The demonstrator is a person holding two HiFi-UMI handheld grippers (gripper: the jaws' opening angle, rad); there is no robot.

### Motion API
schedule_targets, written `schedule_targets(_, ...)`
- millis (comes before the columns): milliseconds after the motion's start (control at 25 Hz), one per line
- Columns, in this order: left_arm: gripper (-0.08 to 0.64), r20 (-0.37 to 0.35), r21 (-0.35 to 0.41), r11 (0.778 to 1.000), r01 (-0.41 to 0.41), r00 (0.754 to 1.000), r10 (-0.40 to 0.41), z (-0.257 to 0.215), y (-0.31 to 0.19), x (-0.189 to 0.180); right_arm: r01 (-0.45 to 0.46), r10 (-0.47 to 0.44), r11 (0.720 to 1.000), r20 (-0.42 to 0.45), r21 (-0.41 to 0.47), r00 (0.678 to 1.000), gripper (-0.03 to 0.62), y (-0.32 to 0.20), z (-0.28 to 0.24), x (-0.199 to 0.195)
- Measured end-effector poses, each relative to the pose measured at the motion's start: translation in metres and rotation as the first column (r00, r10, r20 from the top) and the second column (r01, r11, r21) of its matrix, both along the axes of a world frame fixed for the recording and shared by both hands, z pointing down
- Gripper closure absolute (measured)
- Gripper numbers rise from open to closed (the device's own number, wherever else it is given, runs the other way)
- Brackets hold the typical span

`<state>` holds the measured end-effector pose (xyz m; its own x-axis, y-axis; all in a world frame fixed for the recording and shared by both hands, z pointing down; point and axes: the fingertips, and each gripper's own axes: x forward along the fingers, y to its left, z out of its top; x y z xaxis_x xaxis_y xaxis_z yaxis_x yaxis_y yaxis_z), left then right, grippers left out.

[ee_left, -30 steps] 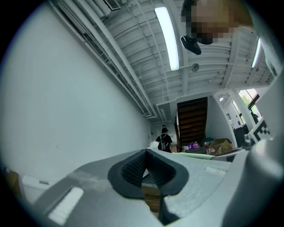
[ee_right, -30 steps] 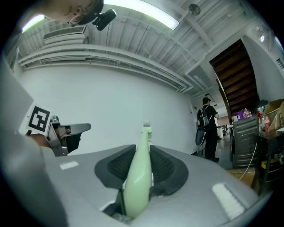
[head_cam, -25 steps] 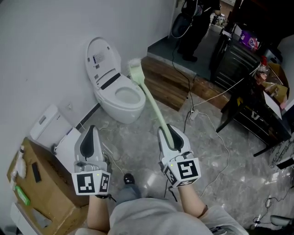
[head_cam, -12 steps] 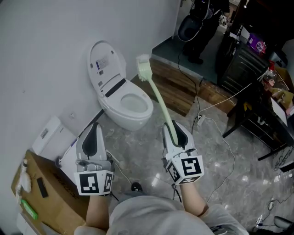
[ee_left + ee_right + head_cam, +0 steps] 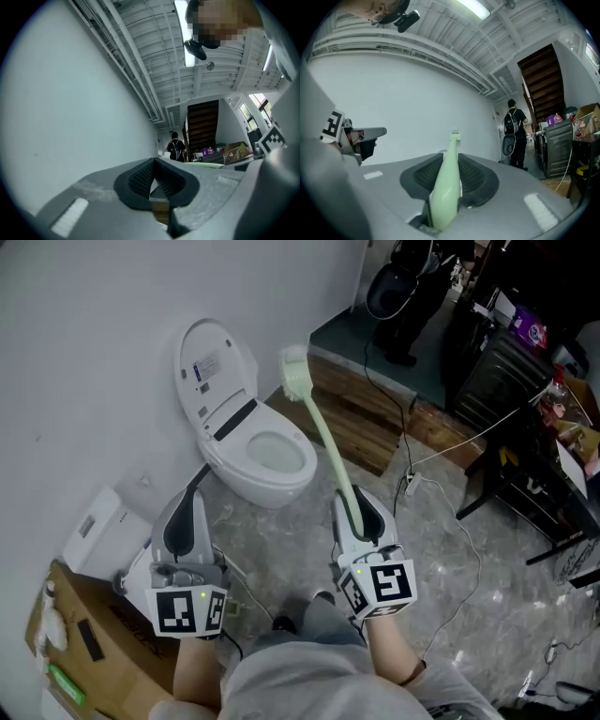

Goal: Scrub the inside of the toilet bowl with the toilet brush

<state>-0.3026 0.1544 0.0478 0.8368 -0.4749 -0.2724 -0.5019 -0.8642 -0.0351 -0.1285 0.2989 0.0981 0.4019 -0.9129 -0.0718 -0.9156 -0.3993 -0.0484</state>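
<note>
A white toilet (image 5: 255, 457) stands against the wall with its lid (image 5: 214, 367) raised and the bowl (image 5: 277, 453) open. My right gripper (image 5: 360, 512) is shut on the handle of a pale green toilet brush (image 5: 324, 446) (image 5: 446, 183). The brush slants up and away, its head (image 5: 294, 369) in the air just right of the raised lid, above the bowl's far side. My left gripper (image 5: 187, 526) is shut with nothing in it, held left of the bowl's front; its pads (image 5: 143, 179) meet in the left gripper view.
A white box (image 5: 105, 529) and a brown cardboard box (image 5: 80, 643) sit at the left. Cables (image 5: 441, 521) trail over the marble floor on the right. A wooden step (image 5: 361, 418) lies behind the toilet, dark furniture (image 5: 511, 381) at right. A person (image 5: 513, 133) stands far back.
The view has drifted slightly; the toilet and brush head stay almost in place since half a second ago. Over the full second both grippers and the brush came closer to the bowl.
</note>
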Motion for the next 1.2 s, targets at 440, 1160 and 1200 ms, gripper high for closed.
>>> schedule_targets(440,0.555,-0.018,-0.025,0.997,0.080,0.997,-0.080,0.009,-0.065,0.047,0.016,-0.015,0.999,0.034,-0.033,0.999,0.491,-0.063,0.014,0.064)
schedule_targets(1160,0.555,-0.041,-0.024,0.966,0.256,0.965,-0.257,0.001,-0.170,0.196,0.224,-0.223,0.972,0.012,-0.066,0.975,0.491,-0.200,0.001,0.221)
schedule_targets(1200,0.555,-0.041,-0.025,0.963,0.270,0.962,-0.270,0.002,-0.174,0.201,0.236,-0.235,0.969,0.011,-0.069,0.972,0.491,-0.205,0.003,0.227)
